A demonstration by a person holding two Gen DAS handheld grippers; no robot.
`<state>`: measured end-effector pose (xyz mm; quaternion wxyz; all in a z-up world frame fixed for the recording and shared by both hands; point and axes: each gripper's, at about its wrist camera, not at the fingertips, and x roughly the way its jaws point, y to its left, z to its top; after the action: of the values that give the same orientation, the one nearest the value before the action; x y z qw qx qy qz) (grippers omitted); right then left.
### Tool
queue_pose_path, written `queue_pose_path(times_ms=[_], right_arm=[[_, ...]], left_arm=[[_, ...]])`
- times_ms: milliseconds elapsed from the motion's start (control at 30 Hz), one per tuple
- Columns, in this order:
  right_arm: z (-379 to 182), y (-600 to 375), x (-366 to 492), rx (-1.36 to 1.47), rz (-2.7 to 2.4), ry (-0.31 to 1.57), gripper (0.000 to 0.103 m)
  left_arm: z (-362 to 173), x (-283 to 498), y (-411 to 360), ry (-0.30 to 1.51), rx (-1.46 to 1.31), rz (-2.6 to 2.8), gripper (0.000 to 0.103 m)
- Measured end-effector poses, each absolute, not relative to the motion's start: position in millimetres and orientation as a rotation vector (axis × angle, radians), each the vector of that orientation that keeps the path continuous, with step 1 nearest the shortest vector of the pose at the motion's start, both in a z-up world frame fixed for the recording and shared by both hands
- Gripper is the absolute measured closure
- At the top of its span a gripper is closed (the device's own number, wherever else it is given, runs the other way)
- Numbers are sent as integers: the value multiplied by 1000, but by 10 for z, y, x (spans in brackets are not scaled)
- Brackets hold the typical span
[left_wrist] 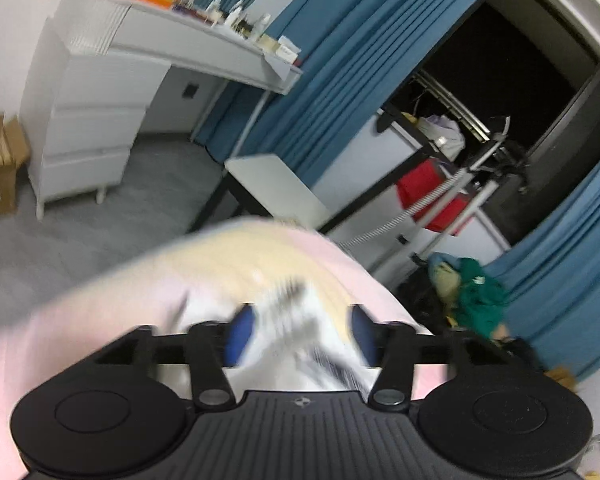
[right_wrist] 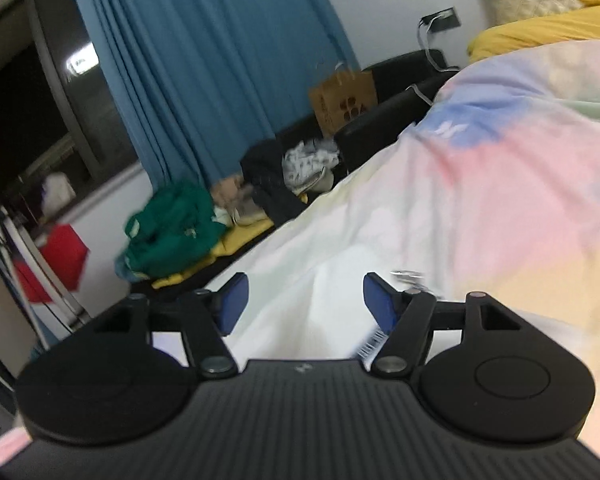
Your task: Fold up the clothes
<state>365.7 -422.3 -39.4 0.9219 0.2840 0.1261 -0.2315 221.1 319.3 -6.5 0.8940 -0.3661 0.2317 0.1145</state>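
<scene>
With both the left gripper (left_wrist: 300, 334) and right gripper (right_wrist: 304, 304) fingers spread and pinching nothing, the pale, blurred garment (left_wrist: 296, 344) lies between them on the pastel bedding (right_wrist: 480, 200), probably soft, light and floppy, best taken at its edges.

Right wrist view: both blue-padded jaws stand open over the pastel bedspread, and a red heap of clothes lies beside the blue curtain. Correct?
Not quite. In the right wrist view the heap of clothes beside the blue curtain is green, not red. The right gripper does stand open over the pastel bedspread.

No legible text or labels.
</scene>
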Motion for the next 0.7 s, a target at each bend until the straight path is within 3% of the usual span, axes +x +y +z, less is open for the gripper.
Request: queue_pose_path(times_ms=[67,167,433,533,633,700], right_arm=[[-365,-4248,3316,654,-471,258,36],[-527,-4250,2766,825,-463,230,36],[-1407,-4166,2246,1235,-397,278,36],[-1470,-4211,2405,1211,-378,264,37],[-1494,-4279,2635,1154,-377,249,38],[-1499,-4339,2823,1106,-393,242,48]], left_arm=[[-131,1869,3099,479,-823,252,21],[-313,1431,2987,505,-911,282,16],[-958,1222,3126,658,-1226,209,17],[-1120,1352,3200,608,-1267,207,18],[-1164,1580,3236,546,-1220,218,26],[-1183,1741,3234,522,-1152,255,28]])
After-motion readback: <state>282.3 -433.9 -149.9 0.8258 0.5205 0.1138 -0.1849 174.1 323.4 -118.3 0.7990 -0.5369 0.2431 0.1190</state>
